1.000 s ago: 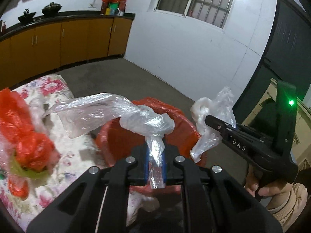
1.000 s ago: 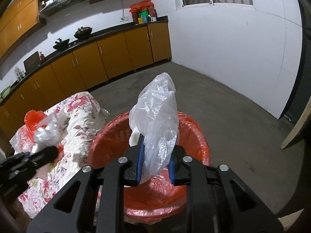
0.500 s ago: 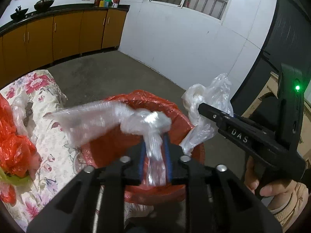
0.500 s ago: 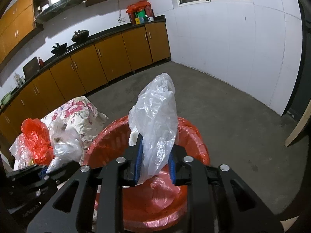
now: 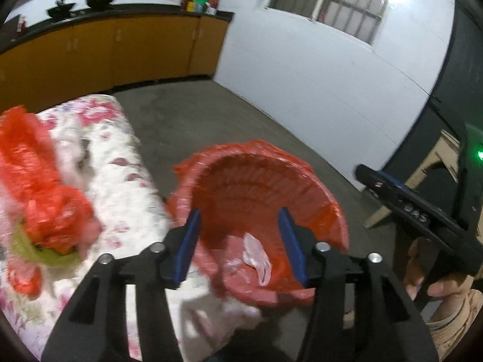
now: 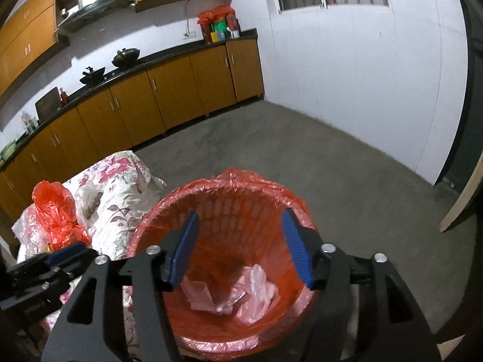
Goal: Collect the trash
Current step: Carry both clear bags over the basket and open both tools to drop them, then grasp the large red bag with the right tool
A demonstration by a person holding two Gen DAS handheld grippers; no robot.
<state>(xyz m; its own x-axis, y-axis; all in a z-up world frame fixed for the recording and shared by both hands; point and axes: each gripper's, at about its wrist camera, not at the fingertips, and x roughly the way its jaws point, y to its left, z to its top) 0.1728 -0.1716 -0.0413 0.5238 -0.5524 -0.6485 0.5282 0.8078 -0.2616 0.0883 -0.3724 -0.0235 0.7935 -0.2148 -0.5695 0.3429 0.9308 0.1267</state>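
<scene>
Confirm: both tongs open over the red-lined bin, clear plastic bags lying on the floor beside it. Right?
Not quite. The clear plastic bags lie inside the red-lined bin, at its bottom, as the right wrist view shows. The rest holds: the left tongs and right tongs are opening above it, nothing between them.

Left gripper (image 5: 238, 241) — jaws opening, nothing between the blue pads (image 5: 187, 247). Just beyond the tips, a red-lined bin (image 5: 259, 187) on the grey floor (image 5: 211, 120); crumpled clear plastic (image 5: 256, 256) lies at its bottom. Left of the jaws, a flowered cloth (image 5: 120, 181) bearing a red bag (image 5: 39, 187). To the right, the right gripper (image 5: 362, 173) — tips over the floor, held in a hand (image 5: 434, 283). View blurred.
</scene>
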